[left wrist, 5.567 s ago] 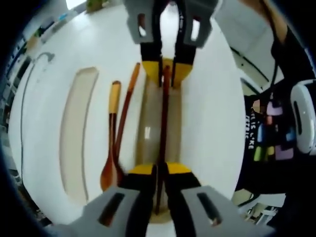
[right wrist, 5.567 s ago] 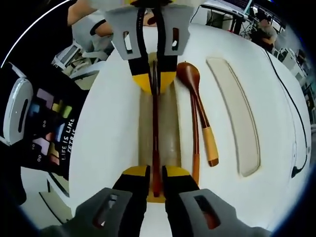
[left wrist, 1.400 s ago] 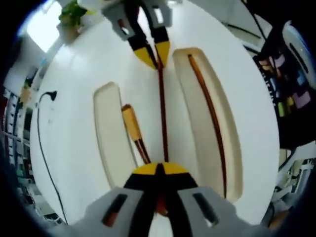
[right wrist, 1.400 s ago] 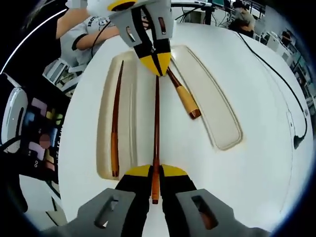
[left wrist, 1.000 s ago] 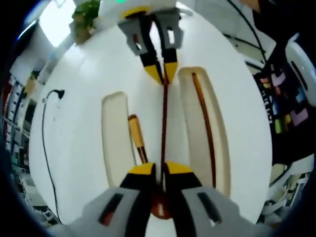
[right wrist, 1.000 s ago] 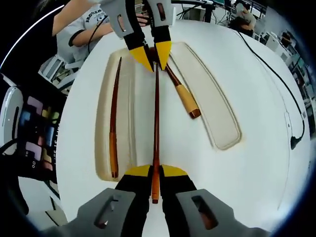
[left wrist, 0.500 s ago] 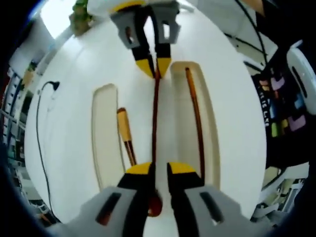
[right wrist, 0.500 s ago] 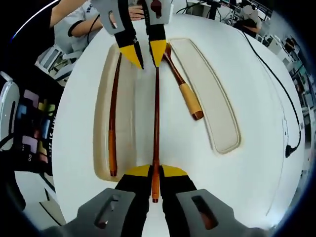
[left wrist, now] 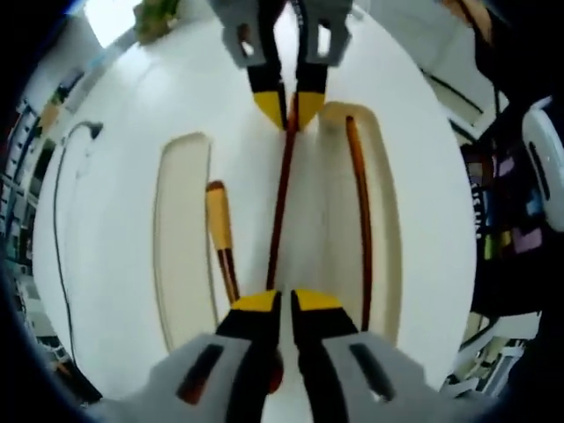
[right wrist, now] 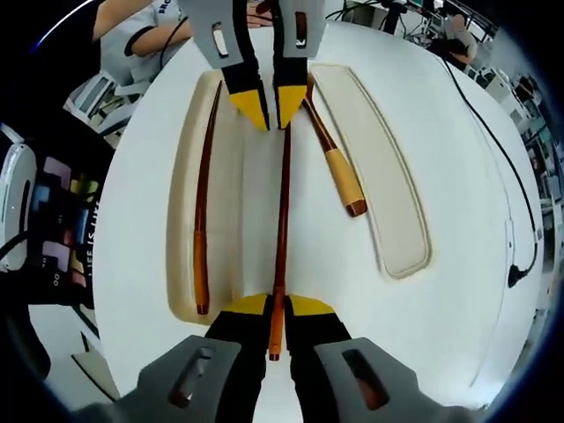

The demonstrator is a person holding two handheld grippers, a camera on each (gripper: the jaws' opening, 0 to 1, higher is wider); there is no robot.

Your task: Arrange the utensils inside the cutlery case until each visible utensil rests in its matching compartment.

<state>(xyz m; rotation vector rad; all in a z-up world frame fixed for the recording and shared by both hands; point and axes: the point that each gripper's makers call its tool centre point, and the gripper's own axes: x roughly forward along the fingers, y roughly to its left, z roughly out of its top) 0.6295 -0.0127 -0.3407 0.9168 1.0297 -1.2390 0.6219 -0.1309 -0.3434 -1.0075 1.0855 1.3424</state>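
A dark red chopstick [right wrist: 282, 220] stretches over the white table between the two grippers. My right gripper [right wrist: 277, 306] is shut on its thick end. My left gripper [left wrist: 285, 302] stands with its jaws slightly apart at the thin end [left wrist: 271, 273], not clamping it; it also enters the right gripper view from the top [right wrist: 270, 110]. A second chopstick [right wrist: 202, 211] lies in the long cream case compartment [right wrist: 181, 159]. A wooden spoon with a yellowish handle [right wrist: 337, 176] lies on the table between that compartment and the other cream tray [right wrist: 388, 185]. Its bowl is mostly hidden under my left gripper.
The round white table [right wrist: 458, 291] drops off at its edges. A black cable [right wrist: 520, 220] runs along one side, seen too in the left gripper view [left wrist: 60, 176]. A person's arm [right wrist: 145, 40] and a white device [right wrist: 13, 203] are beyond the table edge.
My left gripper, shut on the chopstick's thin end 1.4 s ago, has opened and let go, then narrowed its gap again. The right gripper has kept its hold.
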